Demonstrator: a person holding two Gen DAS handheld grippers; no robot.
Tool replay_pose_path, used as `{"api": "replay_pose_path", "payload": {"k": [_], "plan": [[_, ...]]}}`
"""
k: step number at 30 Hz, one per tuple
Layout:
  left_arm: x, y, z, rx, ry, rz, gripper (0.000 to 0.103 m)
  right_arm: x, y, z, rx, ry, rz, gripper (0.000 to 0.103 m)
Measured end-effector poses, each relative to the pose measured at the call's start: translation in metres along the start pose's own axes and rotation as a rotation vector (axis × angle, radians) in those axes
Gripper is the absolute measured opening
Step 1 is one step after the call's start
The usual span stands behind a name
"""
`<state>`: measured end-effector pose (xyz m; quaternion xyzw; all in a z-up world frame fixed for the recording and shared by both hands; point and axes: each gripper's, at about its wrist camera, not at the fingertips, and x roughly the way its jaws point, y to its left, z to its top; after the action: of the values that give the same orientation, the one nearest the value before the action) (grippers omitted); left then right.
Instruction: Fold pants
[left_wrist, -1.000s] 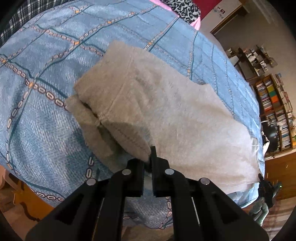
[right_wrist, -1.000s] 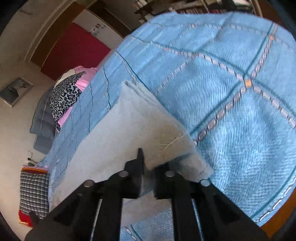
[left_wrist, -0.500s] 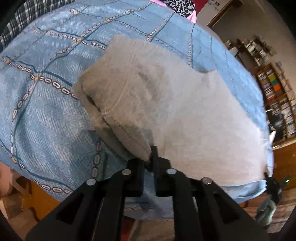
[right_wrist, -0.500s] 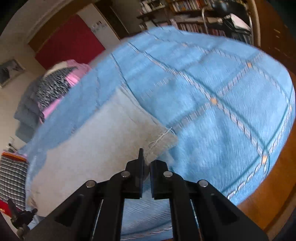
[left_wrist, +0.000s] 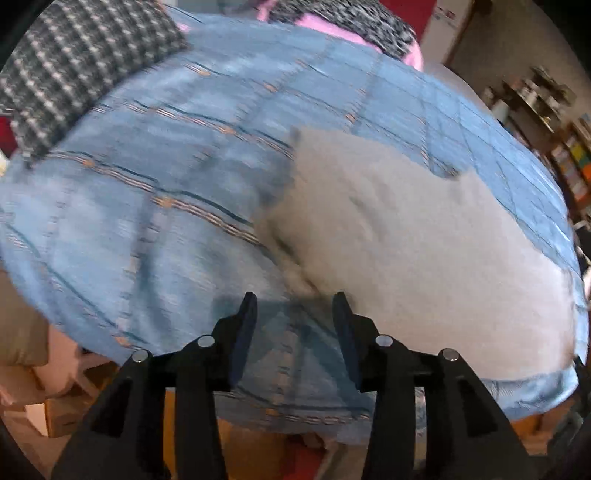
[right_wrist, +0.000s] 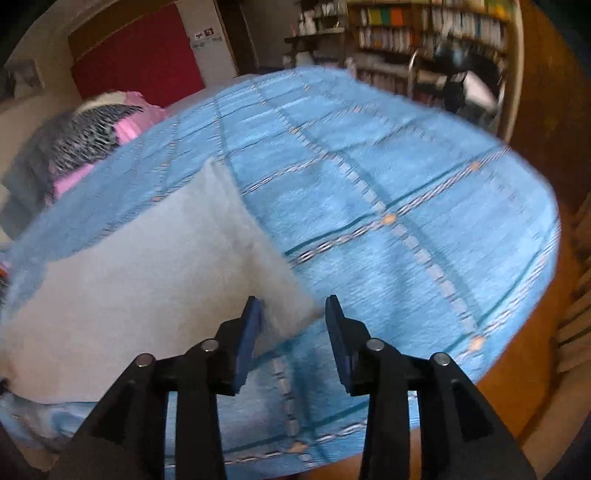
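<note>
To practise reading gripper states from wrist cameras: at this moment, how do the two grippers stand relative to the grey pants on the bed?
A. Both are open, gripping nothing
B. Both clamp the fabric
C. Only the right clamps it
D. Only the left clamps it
A: the left gripper and right gripper both show spread fingers, and the grey pants lie flat on the blue bedspread.

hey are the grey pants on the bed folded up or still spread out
Folded: the grey fleece pants lie as one compact slab on the blue patterned bedspread, no separate legs showing.
</note>
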<state>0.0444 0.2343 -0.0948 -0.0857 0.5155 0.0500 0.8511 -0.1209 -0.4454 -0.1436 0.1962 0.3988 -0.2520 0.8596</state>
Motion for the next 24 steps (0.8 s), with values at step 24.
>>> {"api": "replay_pose_path", "payload": {"k": [24], "plan": [[0.057,-0.162,0.083,0.298,-0.040,-0.088,0.044,0.084,0.132,0.100,-0.149,0.038,0.181,0.045]]}}
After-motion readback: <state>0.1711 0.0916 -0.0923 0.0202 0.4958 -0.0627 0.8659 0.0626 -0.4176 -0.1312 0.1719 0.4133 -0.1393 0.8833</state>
